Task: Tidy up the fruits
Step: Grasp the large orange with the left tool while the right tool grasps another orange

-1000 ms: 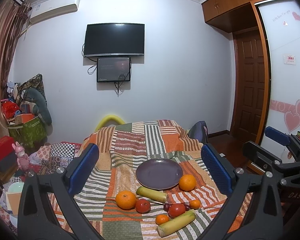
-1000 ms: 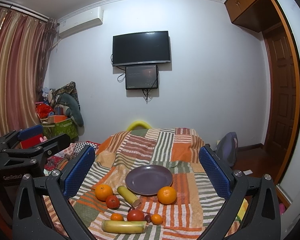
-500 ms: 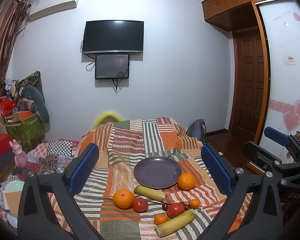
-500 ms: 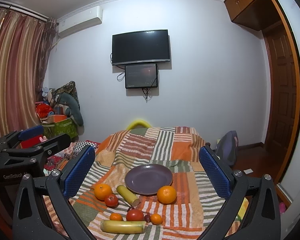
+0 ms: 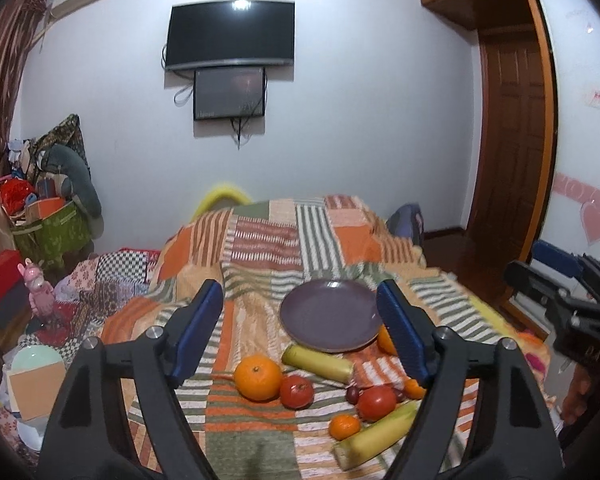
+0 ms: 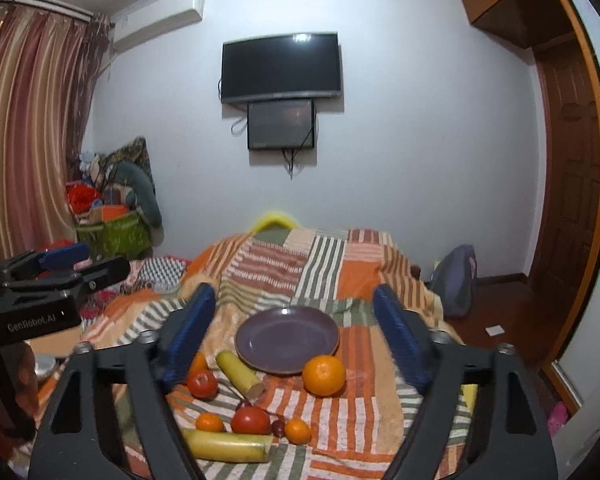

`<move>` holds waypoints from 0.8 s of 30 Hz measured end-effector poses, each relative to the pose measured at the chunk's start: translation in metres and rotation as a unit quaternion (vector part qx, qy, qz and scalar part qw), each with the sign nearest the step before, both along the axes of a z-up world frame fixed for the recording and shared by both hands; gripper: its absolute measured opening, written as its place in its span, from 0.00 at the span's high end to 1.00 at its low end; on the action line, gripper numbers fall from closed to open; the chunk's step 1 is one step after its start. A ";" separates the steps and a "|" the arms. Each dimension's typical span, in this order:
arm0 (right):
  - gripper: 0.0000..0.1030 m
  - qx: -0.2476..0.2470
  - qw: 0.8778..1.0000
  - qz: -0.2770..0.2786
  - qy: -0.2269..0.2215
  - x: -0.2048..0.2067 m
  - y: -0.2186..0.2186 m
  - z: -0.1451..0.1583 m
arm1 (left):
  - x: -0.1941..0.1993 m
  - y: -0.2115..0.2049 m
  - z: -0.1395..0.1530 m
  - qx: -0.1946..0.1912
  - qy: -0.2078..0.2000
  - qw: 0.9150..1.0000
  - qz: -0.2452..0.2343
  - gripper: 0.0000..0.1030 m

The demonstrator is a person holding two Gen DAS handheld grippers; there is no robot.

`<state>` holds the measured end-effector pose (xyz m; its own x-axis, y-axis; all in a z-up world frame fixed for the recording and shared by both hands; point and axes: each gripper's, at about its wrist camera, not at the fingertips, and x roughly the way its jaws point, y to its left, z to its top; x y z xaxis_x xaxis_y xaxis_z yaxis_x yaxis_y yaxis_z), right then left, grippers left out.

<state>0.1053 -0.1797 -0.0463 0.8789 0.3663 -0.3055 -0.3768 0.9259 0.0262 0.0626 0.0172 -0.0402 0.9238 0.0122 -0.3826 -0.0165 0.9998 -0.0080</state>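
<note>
Striped patchwork cloth [image 5: 260, 240] covers the bed, and a purple plate [image 5: 328, 314] lies bare in its middle. Fruit sits scattered on the near side of the plate: a big orange [image 5: 259, 377] touching a tomato [image 5: 296, 391], a second orange [image 6: 324, 374] against the plate's rim, two bananas [image 6: 228, 446], small tangerines [image 6: 298, 431]. Both the left tool [image 5: 300, 326] and the right tool [image 6: 294, 330] hang above the cloth, jaws spread wide, gripping nothing.
</note>
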 end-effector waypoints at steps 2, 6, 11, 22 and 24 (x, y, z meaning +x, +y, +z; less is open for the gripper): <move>0.38 -0.005 1.000 0.003 0.016 0.009 -0.003 -0.008 | 0.012 0.006 -0.010 -0.002 0.022 1.000 -0.002 0.26; 0.47 -0.015 0.999 0.005 0.042 0.022 -0.006 -0.022 | 0.036 0.019 -0.032 -0.004 0.070 0.998 -0.001 0.35; 0.49 -0.027 0.997 0.007 0.078 0.040 -0.011 -0.038 | 0.061 0.030 -0.060 -0.014 0.114 0.993 -0.005 0.35; 0.49 -0.053 0.985 0.016 0.161 0.091 -0.012 -0.081 | 0.111 0.036 -0.116 -0.014 0.197 0.980 -0.019 0.35; 0.49 -0.059 0.983 0.018 0.171 0.096 -0.012 -0.087 | 0.119 0.039 -0.125 -0.014 0.209 0.978 -0.016 0.35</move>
